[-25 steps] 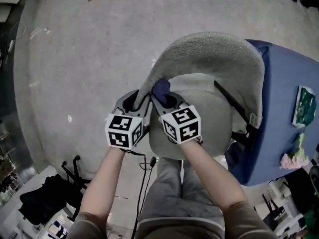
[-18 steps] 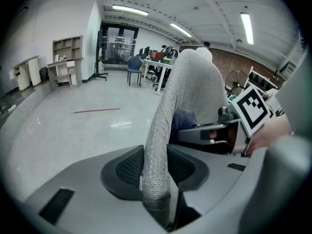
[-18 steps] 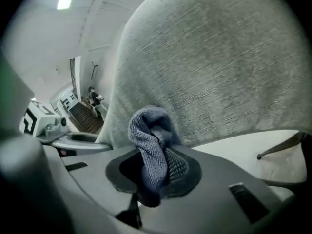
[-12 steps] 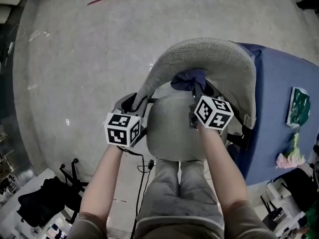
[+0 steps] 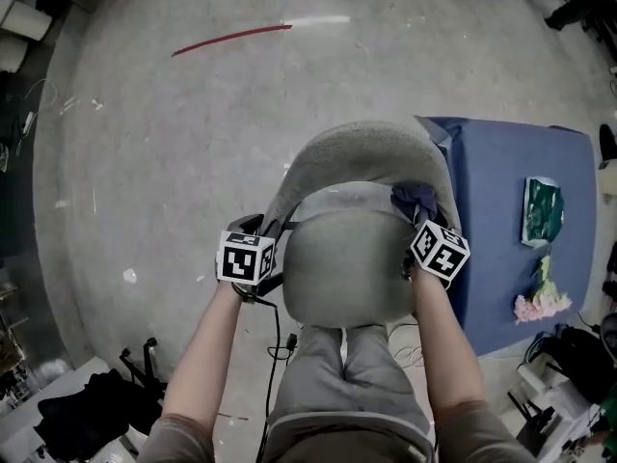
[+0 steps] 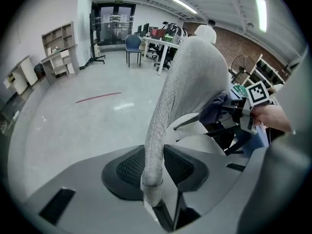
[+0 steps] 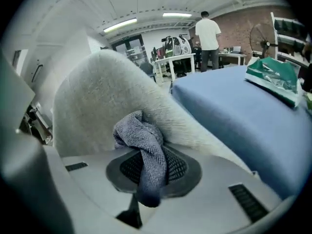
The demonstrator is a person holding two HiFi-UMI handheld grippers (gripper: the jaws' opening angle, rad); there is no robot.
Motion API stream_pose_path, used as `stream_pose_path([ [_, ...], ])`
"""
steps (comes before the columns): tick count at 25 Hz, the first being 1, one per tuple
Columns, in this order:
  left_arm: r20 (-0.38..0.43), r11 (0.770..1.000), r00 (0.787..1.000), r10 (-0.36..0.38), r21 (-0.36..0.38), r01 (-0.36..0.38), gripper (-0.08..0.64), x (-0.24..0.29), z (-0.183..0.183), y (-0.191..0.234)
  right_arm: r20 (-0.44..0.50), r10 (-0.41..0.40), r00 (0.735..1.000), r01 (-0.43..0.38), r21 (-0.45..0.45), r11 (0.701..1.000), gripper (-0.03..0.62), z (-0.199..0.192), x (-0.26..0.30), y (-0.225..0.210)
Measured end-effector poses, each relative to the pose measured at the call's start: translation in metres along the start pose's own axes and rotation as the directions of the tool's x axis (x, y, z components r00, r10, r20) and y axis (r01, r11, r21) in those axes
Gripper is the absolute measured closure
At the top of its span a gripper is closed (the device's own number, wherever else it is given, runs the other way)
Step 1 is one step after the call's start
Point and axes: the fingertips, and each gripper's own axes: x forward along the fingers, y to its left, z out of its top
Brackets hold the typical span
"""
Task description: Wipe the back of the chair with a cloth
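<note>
The left gripper point(image 6: 155, 168) is clamped on the left edge of the chair back point(image 5: 359, 150), with the grey fabric rim pinched between both pads. Its jaws have just been closing a little tighter on the rim. The grip appears intended to steady the chair so that it does not swivel or roll under wiping pressure. The right gripper point(image 7: 150, 172) is closed on a bunched blue-grey cloth point(image 7: 140, 133). A loose wad stands proud of the jaws and presses against the inner face of the chair back at its right end, above the seat point(image 5: 342, 268). Holding the cloth bunched this way puts fabric, not the jaws, against the upholstery. A blue table point(image 5: 511, 191) stands just beside the chair on that side, leaving little room beyond that end.
</note>
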Motion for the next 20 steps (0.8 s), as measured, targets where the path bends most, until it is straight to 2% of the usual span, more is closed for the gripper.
stream_pose_path([
  [2,0.005,1.000,1.000,-0.003,0.003,0.003,0.431,-0.012,0.003,-0.004,-0.003,0.001,1.000,-0.001,0.006,1.000,0.522,0.006,-0.016,-0.006],
  [5,0.051,1.000,0.998,-0.028,0.001,0.028,0.431,-0.031,0.014,-0.016,0.019,0.030,0.999,-0.029,-0.044,0.999,0.522,0.026,-0.042,-0.005],
  [9,0.111,0.999,0.993,-0.044,0.010,0.043,0.455,-0.064,0.031,-0.032,0.078,0.117,0.990,-0.109,-0.096,0.989,0.522,0.069,-0.083,0.020],
  [12,0.180,0.998,0.982,-0.059,0.035,0.053,0.477,-0.095,0.051,-0.048,0.150,0.196,0.969,-0.178,-0.122,0.976,0.522,0.111,-0.119,0.046],
  [14,0.233,0.996,0.970,-0.076,0.068,0.062,0.477,-0.118,0.069,-0.060,0.192,0.242,0.951,-0.213,-0.159,0.964,0.522,0.136,-0.144,0.062],
  [17,0.325,0.993,0.942,-0.085,0.111,0.051,0.493,-0.156,0.099,-0.075,0.233,0.291,0.928,-0.227,-0.267,0.937,0.522,0.168,-0.184,0.084],
  [20,0.444,0.991,0.892,-0.082,0.129,0.027,0.515,-0.201,0.129,-0.086,0.277,0.350,0.895,-0.255,-0.326,0.910,0.522,0.196,-0.227,0.105],
])
